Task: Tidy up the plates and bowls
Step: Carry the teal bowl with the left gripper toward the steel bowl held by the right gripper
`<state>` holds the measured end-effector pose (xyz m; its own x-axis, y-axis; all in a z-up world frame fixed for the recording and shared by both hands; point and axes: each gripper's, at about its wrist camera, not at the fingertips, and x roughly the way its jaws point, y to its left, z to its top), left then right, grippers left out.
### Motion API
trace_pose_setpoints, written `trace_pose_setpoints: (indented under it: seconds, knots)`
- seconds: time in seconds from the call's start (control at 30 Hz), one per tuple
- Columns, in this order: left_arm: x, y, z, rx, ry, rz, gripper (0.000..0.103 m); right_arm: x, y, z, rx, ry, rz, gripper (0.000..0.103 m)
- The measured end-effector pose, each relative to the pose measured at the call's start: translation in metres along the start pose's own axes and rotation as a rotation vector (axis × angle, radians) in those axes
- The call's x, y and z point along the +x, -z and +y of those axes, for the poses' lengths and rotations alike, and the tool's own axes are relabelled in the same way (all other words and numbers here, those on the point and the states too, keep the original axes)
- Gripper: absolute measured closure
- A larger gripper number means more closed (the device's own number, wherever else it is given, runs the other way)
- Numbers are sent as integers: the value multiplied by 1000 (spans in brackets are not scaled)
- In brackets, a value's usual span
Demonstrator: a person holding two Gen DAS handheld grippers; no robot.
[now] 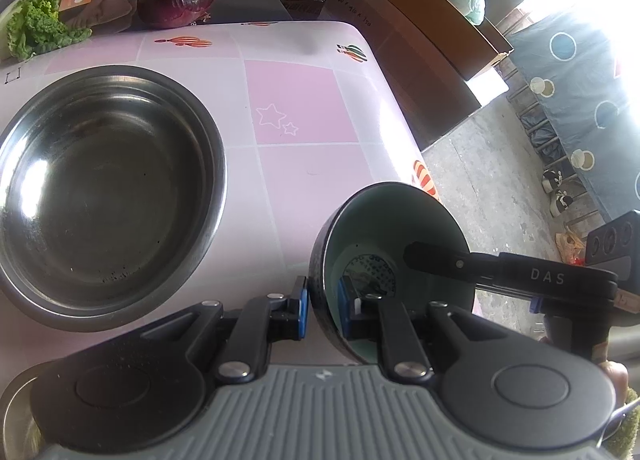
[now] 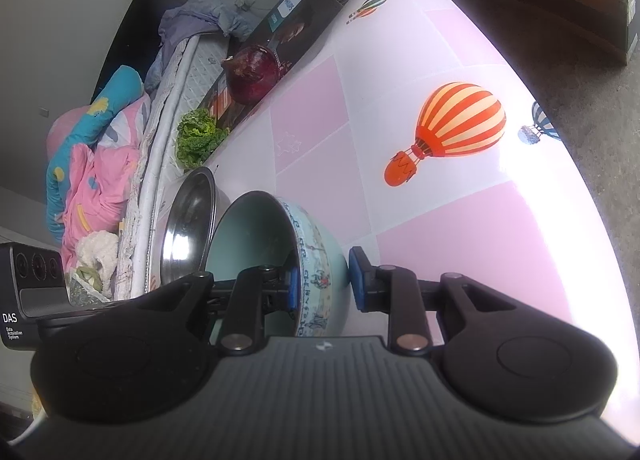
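Both grippers grasp the ceramic bowl (image 1: pixel 394 260) near the counter's (image 1: pixel 296 100) right edge: the left gripper (image 1: pixel 322 310) clamps its rim nearly shut, and the right gripper (image 2: pixel 324 286) pinches the opposite wall. Keep it level and lower it gently into the steel bowl (image 1: pixel 108 196).
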<state>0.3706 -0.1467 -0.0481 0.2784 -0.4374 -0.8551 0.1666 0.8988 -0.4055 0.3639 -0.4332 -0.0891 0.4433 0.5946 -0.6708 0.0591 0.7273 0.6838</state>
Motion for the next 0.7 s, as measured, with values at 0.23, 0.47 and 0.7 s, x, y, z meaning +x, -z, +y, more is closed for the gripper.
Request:
trace_pose_setpoints:
  seconds: [0.23,0.47,0.7]
  knots:
    - [-5,1,1,1,6,-9,87,-4,0,3,-5,-2,-6,80]
    - [-10,1,0,2,11,-17,87,-8,1,8,-11,-2,-11,80]
    - [-18,2,3,-3,16,-27,87,-11,1,17,-19,-5,-16,80]
